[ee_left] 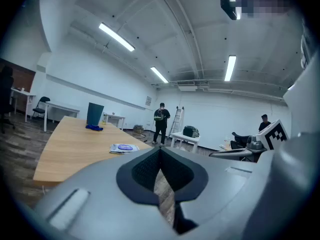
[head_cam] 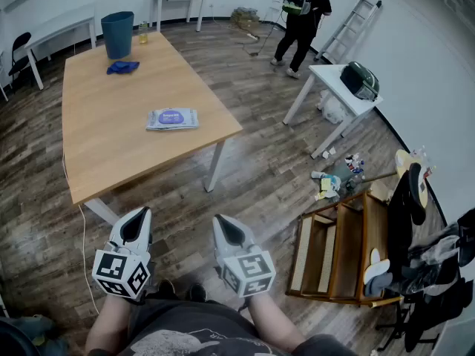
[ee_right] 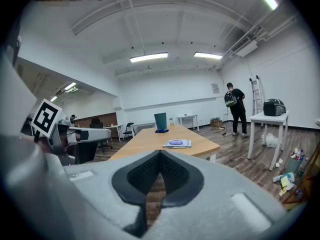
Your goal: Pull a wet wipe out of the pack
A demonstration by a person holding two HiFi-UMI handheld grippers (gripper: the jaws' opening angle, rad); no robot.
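A flat wet wipe pack (head_cam: 172,119) with a blue-purple label lies on the wooden table (head_cam: 104,136), toward its near right side. The same wet wipe pack (ee_left: 123,148) shows in the left gripper view, and the wet wipe pack (ee_right: 176,143) in the right gripper view, far ahead of both grippers. My left gripper (head_cam: 136,219) and right gripper (head_cam: 225,226) hang over the floor short of the table's near edge, side by side. Both are shut with nothing between the jaws.
A blue bin (head_cam: 118,33) and a blue cloth (head_cam: 122,67) sit at the table's far end. A person (head_cam: 303,17) stands at the back by a ladder (head_cam: 349,27). A small white table (head_cam: 340,89), a wooden shelf (head_cam: 341,251) and floor clutter (head_cam: 334,180) lie to the right.
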